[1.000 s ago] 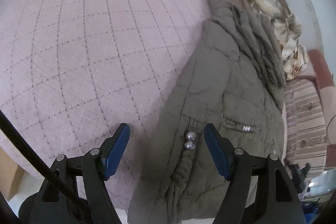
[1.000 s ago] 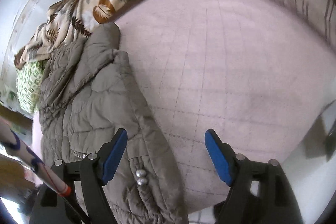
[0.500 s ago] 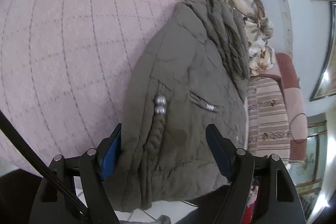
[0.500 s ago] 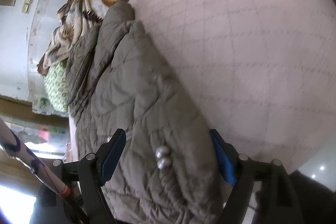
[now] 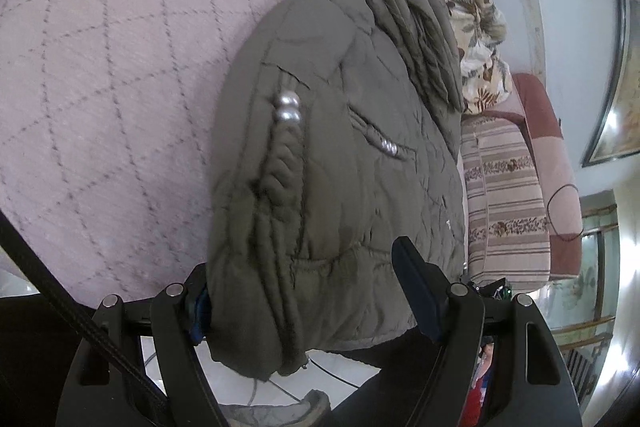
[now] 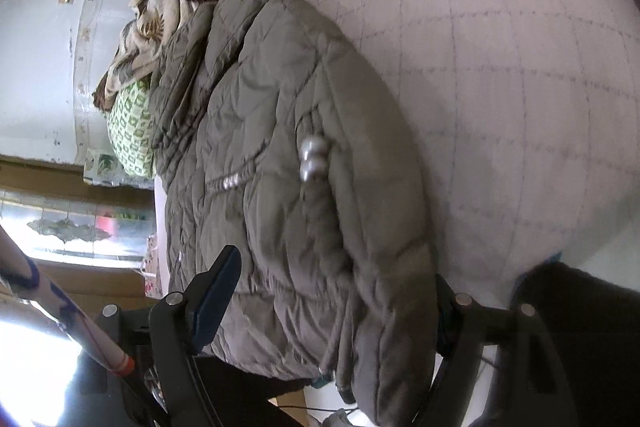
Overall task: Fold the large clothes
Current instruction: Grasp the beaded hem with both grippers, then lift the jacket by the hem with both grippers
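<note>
An olive-grey quilted jacket [image 5: 340, 167] lies lengthwise on a pink quilted bed [image 5: 120, 67], its hem hanging over the near edge. Two silver beads [image 5: 288, 107] sit above a braided cord on its front. My left gripper [image 5: 308, 295] is open and straddles the hem, with its left finger partly hidden behind the jacket's edge. In the right wrist view the same jacket [image 6: 300, 107] fills the middle. My right gripper [image 6: 328, 307] is open across the hem there too, its right finger mostly hidden behind the fabric.
A floral blanket [image 5: 472, 27] and a green patterned pillow [image 6: 132, 131] lie bunched at the head of the bed beyond the collar. A striped cushion [image 5: 504, 195] lies beside the jacket. Bare pink bedspread [image 6: 500, 67] stretches along the jacket's other side. Tiled floor shows below the bed edge.
Both grippers have swung toward the jacket and closed in on its hem, which now lies between the fingers of each. The jaws have stayed about as wide.
</note>
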A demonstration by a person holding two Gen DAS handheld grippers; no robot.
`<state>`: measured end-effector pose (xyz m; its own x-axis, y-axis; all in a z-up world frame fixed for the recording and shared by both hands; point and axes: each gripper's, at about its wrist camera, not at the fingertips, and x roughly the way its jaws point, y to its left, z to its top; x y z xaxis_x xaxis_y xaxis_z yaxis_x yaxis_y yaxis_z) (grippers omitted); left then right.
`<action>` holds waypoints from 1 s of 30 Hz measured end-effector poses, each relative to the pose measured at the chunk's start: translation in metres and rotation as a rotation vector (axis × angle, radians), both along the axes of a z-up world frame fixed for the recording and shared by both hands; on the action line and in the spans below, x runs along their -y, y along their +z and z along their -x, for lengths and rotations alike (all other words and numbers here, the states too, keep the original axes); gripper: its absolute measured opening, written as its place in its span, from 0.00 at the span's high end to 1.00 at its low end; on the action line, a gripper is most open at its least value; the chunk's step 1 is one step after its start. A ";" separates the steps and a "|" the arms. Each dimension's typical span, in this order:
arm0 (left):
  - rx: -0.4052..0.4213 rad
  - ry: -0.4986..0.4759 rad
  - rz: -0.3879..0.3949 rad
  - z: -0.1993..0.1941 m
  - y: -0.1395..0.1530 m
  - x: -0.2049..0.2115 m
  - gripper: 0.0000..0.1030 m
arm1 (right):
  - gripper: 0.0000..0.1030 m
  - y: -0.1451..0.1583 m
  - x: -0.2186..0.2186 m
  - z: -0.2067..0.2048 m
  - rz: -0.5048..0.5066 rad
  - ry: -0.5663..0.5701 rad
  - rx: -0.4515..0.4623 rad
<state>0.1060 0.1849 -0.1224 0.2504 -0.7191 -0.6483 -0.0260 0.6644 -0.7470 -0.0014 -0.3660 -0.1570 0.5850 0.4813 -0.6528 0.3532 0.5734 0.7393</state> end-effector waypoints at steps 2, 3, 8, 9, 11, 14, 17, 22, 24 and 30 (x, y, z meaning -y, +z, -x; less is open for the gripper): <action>0.001 0.003 -0.012 0.001 0.001 0.005 0.27 | 0.23 -0.003 -0.006 0.001 0.010 0.016 -0.006; 0.001 0.010 -0.022 0.001 0.002 0.007 0.27 | 0.24 -0.004 -0.008 0.000 0.017 0.018 -0.006; -0.039 0.096 -0.141 0.004 0.009 0.015 0.64 | 0.52 0.002 -0.018 0.007 0.089 0.018 0.015; -0.035 0.108 -0.148 0.006 0.012 0.015 0.66 | 0.56 0.006 -0.021 0.009 0.110 0.021 0.026; -0.013 0.120 -0.150 0.010 0.019 0.015 0.69 | 0.65 0.015 -0.027 0.012 0.141 0.031 0.055; 0.020 0.116 -0.160 0.013 0.028 0.020 0.68 | 0.66 0.026 -0.032 0.014 0.170 0.043 0.092; -0.006 0.131 -0.157 0.012 0.024 0.021 0.64 | 0.63 0.025 -0.034 0.010 0.167 0.047 0.089; -0.011 0.141 -0.162 0.016 0.026 0.017 0.75 | 0.62 0.012 -0.037 0.008 0.181 0.034 0.057; -0.001 0.163 -0.137 0.021 0.031 0.009 0.80 | 0.69 0.013 -0.036 0.010 0.179 0.024 0.059; 0.032 0.198 -0.127 0.036 0.045 0.001 0.83 | 0.80 0.026 -0.033 0.023 0.162 0.031 0.094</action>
<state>0.0696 0.1843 -0.0774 0.4002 -0.5667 -0.7202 -0.1431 0.7375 -0.6600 -0.0244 -0.3334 -0.1307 0.6333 0.3932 -0.6665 0.2675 0.6970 0.6653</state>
